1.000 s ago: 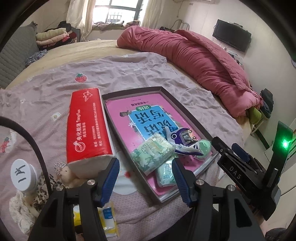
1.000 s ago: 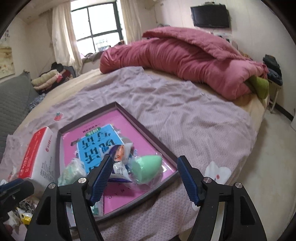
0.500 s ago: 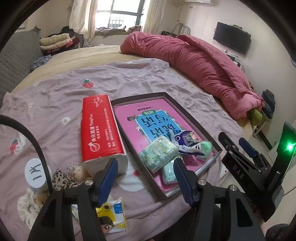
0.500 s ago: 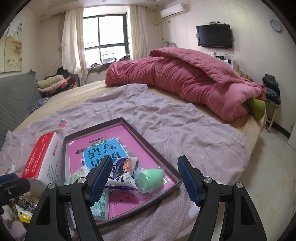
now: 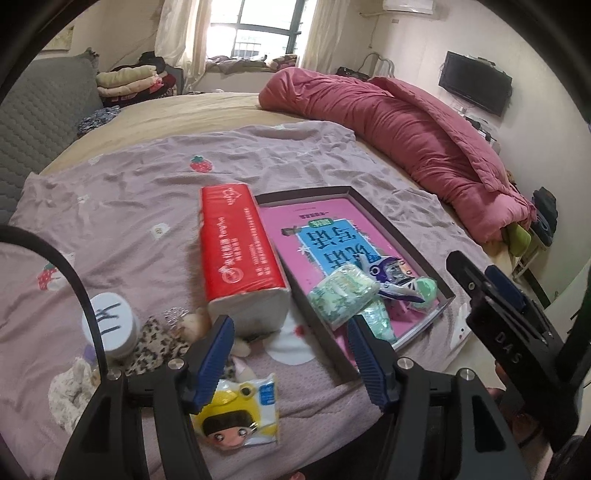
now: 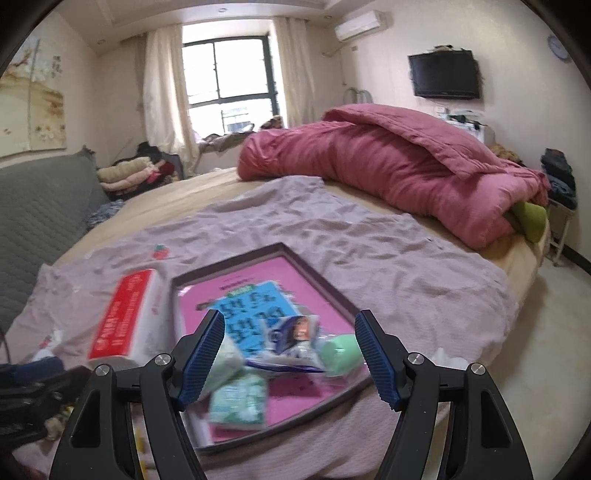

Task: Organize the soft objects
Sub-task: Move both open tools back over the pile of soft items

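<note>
On rumpled lilac sheet (image 5: 155,192) (strawberry-printed): shallow tray (image 5: 399,236), red tissue pack (image 5: 236,240).

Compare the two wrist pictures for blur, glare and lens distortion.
Left wrist view: sharp; the red tissue pack and the tray read clearly, the window is blown out, and straight edges bow toward the dark round rim. Right wrist view: motion-smeared near the tray and the green egg-shaped sponge, with the far pink quilt crisper; the same fisheye bowing.
</note>
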The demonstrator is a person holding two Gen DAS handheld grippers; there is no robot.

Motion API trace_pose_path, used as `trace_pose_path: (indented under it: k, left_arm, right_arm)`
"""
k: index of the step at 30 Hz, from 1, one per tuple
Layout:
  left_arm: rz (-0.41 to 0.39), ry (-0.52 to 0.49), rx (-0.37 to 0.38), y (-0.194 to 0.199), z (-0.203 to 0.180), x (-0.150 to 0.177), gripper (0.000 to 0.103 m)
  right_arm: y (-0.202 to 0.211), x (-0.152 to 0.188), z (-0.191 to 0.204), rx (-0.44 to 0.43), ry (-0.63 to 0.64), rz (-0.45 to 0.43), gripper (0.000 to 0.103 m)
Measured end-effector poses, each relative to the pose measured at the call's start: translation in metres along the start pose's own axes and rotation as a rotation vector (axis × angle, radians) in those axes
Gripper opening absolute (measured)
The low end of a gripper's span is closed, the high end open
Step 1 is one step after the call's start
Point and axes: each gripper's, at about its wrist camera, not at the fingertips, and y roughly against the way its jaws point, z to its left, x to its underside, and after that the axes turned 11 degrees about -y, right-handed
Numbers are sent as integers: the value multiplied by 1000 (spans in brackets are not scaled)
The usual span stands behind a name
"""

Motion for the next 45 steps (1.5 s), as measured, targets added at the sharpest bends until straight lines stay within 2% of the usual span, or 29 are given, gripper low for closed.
trace_pose_path:
  k: [5,9,18,24,30,37,45]
  left_arm:
    - [-12,32,-4,14,18,9,64]
    - [-39,70,-34,34,44,15,64]
    - [-71,164,-145,78,109,38,64]
    - [-47,231,-200,90,145,63,64]
    - [-17,263,-227,98,163,89,64]
    - [19,290,-237,103,177,111,64]
    - [83,288,-234,82,179,129,64]
  right_arm:
    - [13,4,27,-71,27,5,74]
    - [22,7,44,-100,69,-2,74]
    - [38,9,67,-162,98,6,74]
    - [38,15,83,-241,94,97,74]
    - [39,34,108,-321,139,203,74]
    - [35,54,126,-342,213,284,75]
    - [32,77,145,-381,339,350,75]
